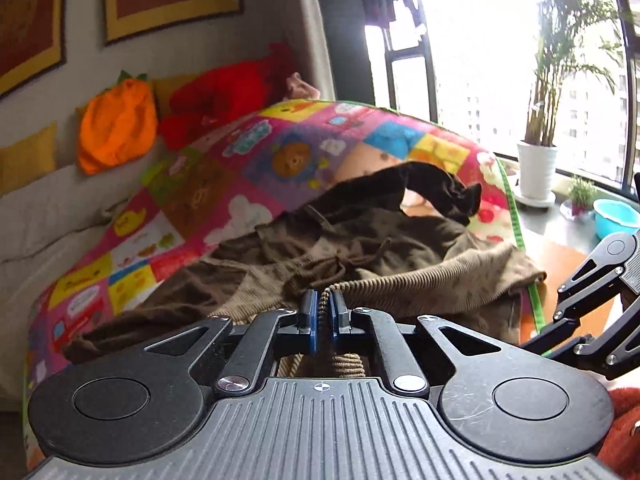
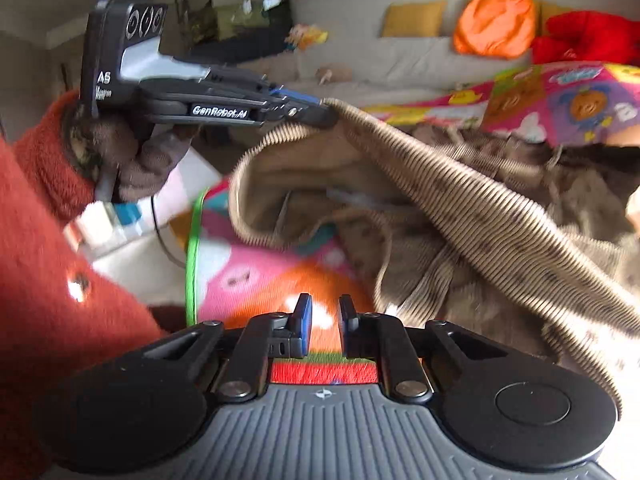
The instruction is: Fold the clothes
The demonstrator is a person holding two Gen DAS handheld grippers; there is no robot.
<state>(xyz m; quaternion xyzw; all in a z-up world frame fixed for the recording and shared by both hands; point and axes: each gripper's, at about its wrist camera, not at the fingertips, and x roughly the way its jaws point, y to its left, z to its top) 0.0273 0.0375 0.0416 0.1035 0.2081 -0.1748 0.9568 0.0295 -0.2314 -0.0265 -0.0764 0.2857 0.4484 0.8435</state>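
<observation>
Left gripper (image 1: 323, 312): I read the blue-padded fingers as clamped together on the ribbed hem (image 1: 420, 278) of the brown garment (image 1: 340, 240); a fold of ribbing sits between the pads and more of it bunches behind them, near the body of the tool.

Right gripper (image 2: 325, 326): fingers a small gap apart, nothing between them. Through the gap I see only the patterned play mat (image 2: 280, 280) below; no contact with cloth that I can make out.

Garment location: spread in a loose heap on the colourful mat (image 1: 240, 168), with the hem lifted off it at my left claw. A darker cloth (image 1: 436, 188) lies at the heap's far side.

Right wrist view only: the left gripper (image 2: 326, 114) from the side, tips pinching the hem (image 2: 460, 200), which runs as a taut ribbed band from there towards the lower right; the gloved hand (image 2: 132, 156) on its handle and an orange-red fuzzy sleeve (image 2: 48, 240). This frame is motion-blurred.

Left wrist view only: part of the right gripper's linkage (image 1: 592, 292) at the right edge; window, potted palm (image 1: 540, 152), blue bowl (image 1: 616, 218).

Both views: orange pumpkin cushion (image 1: 118, 128) and red plush (image 1: 228, 96) on the sofa behind.
</observation>
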